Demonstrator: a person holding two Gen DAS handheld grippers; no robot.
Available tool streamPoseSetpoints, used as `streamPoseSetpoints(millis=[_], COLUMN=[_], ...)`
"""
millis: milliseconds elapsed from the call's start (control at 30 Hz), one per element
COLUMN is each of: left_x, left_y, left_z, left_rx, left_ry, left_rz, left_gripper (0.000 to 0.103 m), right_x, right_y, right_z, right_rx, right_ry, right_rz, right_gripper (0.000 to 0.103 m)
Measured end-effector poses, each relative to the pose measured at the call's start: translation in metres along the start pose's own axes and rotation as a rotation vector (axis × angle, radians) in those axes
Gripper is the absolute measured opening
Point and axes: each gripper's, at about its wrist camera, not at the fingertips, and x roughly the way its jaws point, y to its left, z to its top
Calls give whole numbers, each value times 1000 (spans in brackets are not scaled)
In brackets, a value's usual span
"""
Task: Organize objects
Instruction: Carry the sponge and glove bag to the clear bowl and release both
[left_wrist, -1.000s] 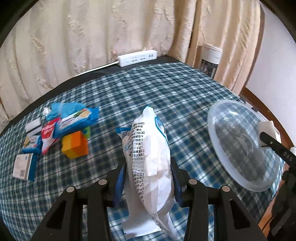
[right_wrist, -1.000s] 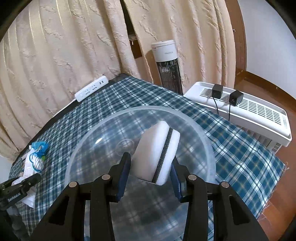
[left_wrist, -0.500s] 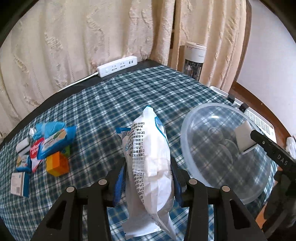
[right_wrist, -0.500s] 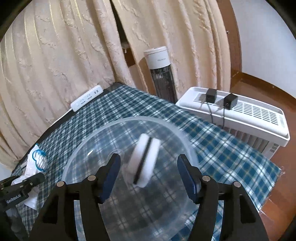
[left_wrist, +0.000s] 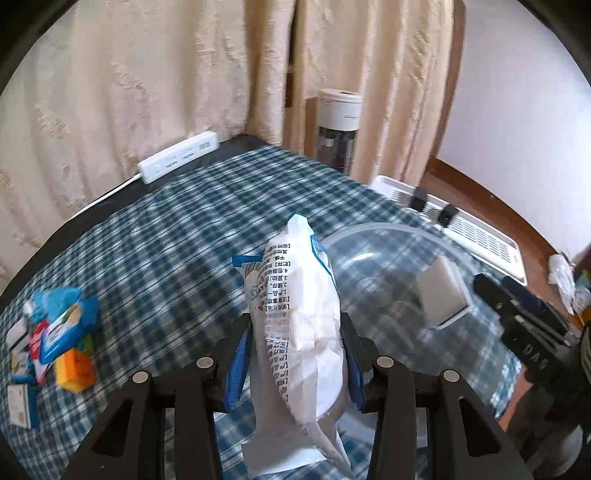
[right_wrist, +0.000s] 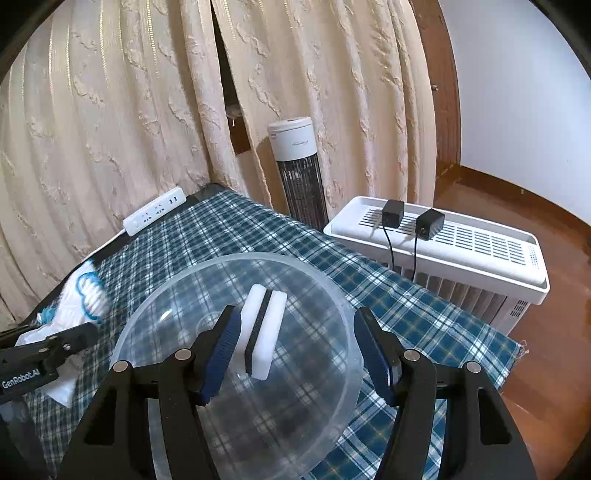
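Checked cloth under the bowl: my right tongs gape above the dropped sponge; my left tongs, clamping the packet, go next.

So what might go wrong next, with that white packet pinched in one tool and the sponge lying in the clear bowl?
1. The left tool grips the white packet mid-body, its tail hanging free; it might slip or snag the clear bowl's rim on the way in.
2. The white sponge lies between the right tool's open pads; moving carelessly could knock it.
3. The two tools sit close together over the bowl and may collide.
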Motion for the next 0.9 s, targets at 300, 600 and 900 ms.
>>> streamPoseSetpoints(millis=[300,600,900], left_x=[16,1,-5], left_y=[-20,-5,10], left_z=[4,0,-8], left_rx=[72,62,22], left_ry=[2,-80,-74], left_rz=[-115,-25,18], left_gripper=[74,85,86], right_x=[-1,-9,-10], right_y=[0,10,20], right_z=[-2,-2,1], right_rx=[15,8,53], right_ry=[-2,-16,15], right_rz=[9,42,207], right_gripper=[65,65,65])
